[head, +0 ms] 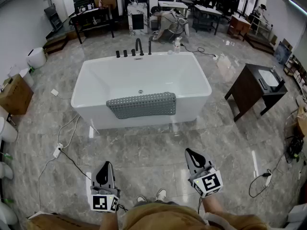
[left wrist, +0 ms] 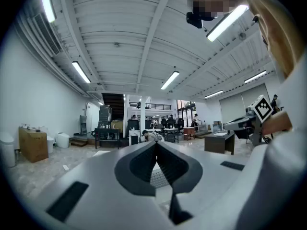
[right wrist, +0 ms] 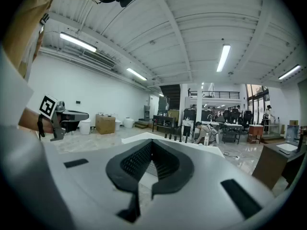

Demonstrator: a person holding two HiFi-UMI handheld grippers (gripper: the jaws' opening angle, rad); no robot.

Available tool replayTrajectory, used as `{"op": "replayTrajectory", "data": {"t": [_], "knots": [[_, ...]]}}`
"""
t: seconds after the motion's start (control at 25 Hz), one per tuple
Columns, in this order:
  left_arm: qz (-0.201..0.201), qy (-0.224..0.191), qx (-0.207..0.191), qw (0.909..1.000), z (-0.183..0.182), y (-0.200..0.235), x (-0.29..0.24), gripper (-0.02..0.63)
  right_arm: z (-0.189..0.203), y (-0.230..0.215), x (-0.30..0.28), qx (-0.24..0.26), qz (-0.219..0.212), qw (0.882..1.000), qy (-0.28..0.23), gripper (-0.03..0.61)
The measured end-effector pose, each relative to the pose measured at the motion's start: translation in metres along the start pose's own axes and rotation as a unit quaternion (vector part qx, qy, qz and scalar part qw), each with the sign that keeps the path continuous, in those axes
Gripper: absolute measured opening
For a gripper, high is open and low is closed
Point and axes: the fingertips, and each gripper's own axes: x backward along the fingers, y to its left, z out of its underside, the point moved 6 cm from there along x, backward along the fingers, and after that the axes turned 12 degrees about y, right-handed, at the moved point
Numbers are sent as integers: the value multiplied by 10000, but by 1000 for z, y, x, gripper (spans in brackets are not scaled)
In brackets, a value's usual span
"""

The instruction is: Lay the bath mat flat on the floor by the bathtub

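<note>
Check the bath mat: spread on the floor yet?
No. The mat hangs over the near rim of the bathtub, off the floor.

Grey bath mat (head: 142, 105), dotted all over, on the white bathtub (head: 91, 87). Floor (head: 144, 152) around the bathtub: grey veined marble. My fingers (head: 102, 175) are black; the cubes (head: 104, 202) behind them carry black-and-white squares.

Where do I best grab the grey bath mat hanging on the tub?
Pinch the bath mat at its two lower corners, coming from the floor side in front. It drapes over the near rim of the bathtub, so that hanging edge is free and faces you.
</note>
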Motion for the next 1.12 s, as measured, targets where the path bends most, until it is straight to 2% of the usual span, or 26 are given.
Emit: {"op": "replayTrajectory", "data": {"t": [0.2,0.76,1.12], "knots": [[-78,112,113,9998,8,8,-9,2,4,-1,-6,46,-71,10000,-9,3],[-70,107,58,9999,5,-17,-39,2,8,-32,-14,80,-74,9999,-108,3],[-200,150,110,9996,3,-3,-51,2,2,-33,-41,134,-282,9995,-19,3]]}}
